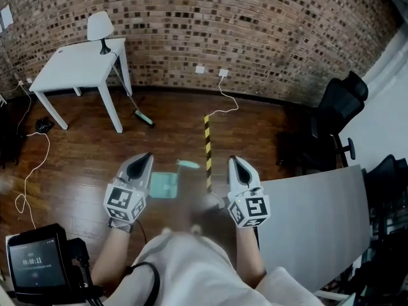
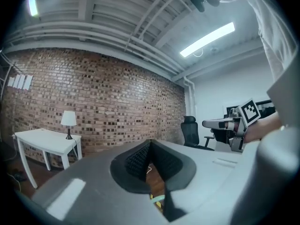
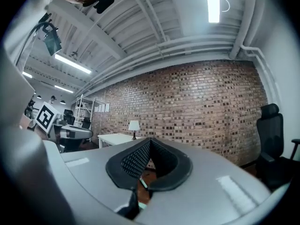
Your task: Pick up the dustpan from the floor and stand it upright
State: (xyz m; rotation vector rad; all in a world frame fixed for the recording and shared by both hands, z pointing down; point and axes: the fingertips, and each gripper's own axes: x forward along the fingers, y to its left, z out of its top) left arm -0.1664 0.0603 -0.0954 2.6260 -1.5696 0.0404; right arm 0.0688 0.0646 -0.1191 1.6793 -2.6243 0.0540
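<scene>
A person held two grippers level over a wooden floor point(image 1: 76, 164), the left gripper point(image 1: 145, 157) and the right gripper point(image 1: 233, 160), the fingers of each pressed together with nothing between them. One teal dustpan point(image 1: 164, 185) lay on the floor between the pair, untouched, beside one black-and-yellow striped strip point(image 1: 207, 146). By the brick wall point(image 1: 255, 30) stood one white table point(image 1: 76, 65) bearing one lamp point(image 1: 101, 29), one broom point(image 1: 143, 116) propped at its side.
</scene>
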